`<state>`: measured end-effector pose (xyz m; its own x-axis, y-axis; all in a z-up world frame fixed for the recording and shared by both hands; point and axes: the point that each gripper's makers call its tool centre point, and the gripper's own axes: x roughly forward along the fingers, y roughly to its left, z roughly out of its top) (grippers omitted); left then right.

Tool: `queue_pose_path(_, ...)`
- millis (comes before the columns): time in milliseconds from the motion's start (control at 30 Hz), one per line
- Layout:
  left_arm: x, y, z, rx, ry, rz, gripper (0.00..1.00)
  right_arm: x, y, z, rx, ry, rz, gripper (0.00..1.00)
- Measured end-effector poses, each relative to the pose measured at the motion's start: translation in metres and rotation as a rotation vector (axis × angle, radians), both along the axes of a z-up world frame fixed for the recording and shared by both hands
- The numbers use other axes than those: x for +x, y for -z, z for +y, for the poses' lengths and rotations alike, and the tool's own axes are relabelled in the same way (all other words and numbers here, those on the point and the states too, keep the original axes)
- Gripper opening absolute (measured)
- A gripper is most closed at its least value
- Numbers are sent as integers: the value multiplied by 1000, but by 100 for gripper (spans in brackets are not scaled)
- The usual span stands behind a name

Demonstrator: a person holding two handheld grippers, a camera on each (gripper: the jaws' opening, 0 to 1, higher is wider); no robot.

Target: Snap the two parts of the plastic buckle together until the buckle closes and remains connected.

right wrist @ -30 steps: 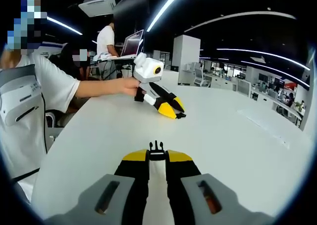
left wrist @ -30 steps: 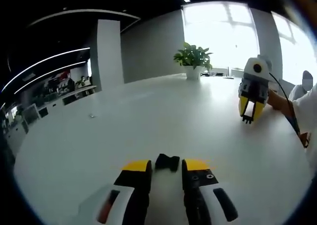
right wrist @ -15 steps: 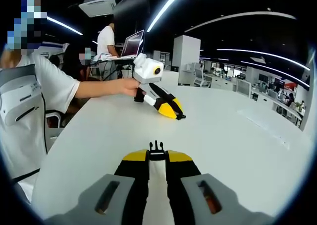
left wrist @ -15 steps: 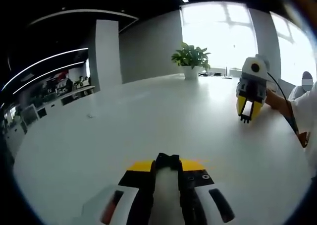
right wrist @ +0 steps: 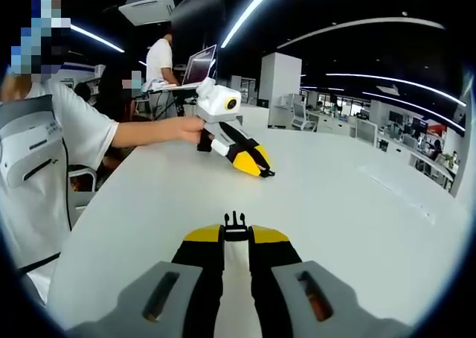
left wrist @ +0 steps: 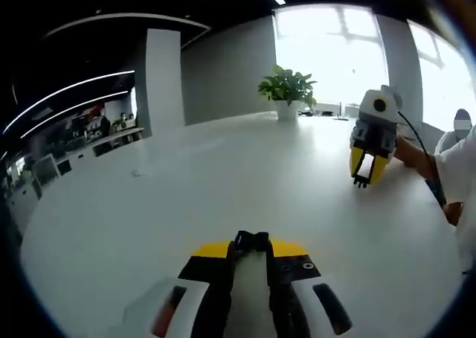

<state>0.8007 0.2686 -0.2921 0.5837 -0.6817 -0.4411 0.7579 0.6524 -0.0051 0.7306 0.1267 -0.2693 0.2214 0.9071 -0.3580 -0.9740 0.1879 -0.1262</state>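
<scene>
Since a second ago the left gripper (left wrist: pixel 250 250) has closed on the black plastic socket half (left wrist: pixel 251 241), bottom centre; at right, the right gripper (right wrist: pixel 236 235) pinches the black pronged buckle half (right wrist: pixel 236 222).

A broad white counter (left wrist: pixel 186 174) with a curved edge stretches across an open-plan office, its glossy top catching daylight from tall windows. At its far side stands a leafy potted plant (left wrist: pixel 288 89) in a white pot. A small dark speck (left wrist: pixel 136 173) lies on the surface well off toward the counter's left. In the right gripper view the same counter (right wrist: pixel 357 204) runs toward rows of desks.
</scene>
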Motion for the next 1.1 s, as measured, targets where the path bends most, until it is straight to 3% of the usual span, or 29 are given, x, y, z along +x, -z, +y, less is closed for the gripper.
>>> queue_pose_path(467,-23,-6,9,7,-41,0,16,-3,1,1,-3,-4,2,11)
queue_pose_path(800,-32,-14,29,7,-177,-37,16,-5,1,1,-5,-10,1,11)
queue_pose_path(1100,-43,-20,40,-3,-241,-69,16,-6,1,3,-5,-12,5,11)
